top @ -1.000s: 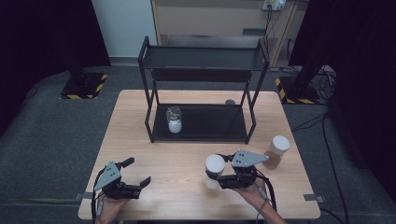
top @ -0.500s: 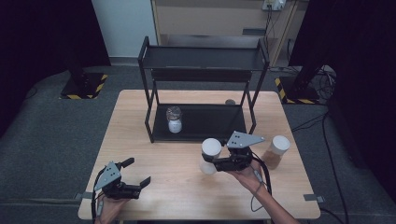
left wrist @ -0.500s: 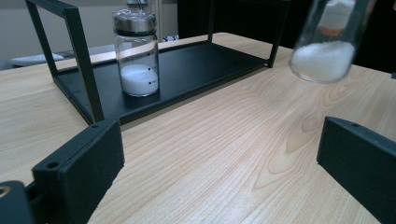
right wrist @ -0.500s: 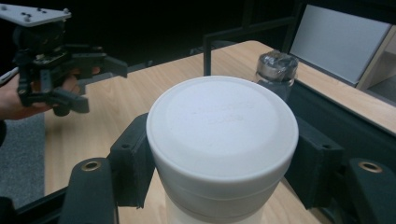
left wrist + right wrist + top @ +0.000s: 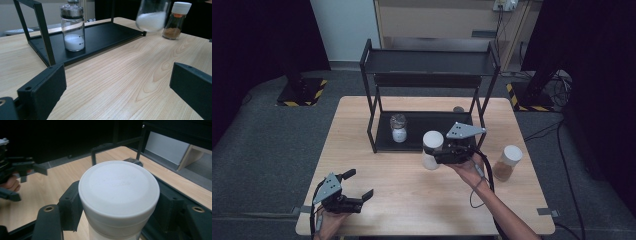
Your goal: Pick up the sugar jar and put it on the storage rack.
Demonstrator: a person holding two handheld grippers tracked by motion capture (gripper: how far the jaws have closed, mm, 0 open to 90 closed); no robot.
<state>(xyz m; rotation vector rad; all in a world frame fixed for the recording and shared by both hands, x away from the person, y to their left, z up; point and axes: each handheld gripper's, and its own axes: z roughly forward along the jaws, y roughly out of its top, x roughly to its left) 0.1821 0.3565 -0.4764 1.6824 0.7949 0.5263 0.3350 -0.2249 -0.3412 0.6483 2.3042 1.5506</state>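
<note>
1. From the high view, the right gripper (image 5: 435,152) has its jaws pinching a white-lidded jar (image 5: 432,149) just below the lid. The jar stands upright, long axis vertical, lid up, held above the wooden worktop (image 5: 412,200) just in front of the black shelf rack (image 5: 430,62). White powder fills its lower part. On the rack's bottom tray stands a glass shaker (image 5: 398,128) with a metal cap and white grains inside. To the right on the worktop, well apart from the held jar, stands a white-lidded jar of brown powder (image 5: 507,162). The left gripper (image 5: 355,186) sits at the near left corner of the worktop, jaws spread, with nothing between them.

2. From the left gripper view, the two black jaws stand wide apart over bare wood. The shaker (image 5: 73,27) is upright on the black tray (image 5: 105,35). The held jar's (image 5: 152,15) base hangs clear of the worktop at upper right, slightly blurred, just beside the brown-powder jar (image 5: 175,21).

3. From the right gripper view, the jar's round white lid (image 5: 119,186) faces up between the jaws, which press on the jar from both sides beneath it. The left gripper (image 5: 18,173) shows farther off at the left.
</note>
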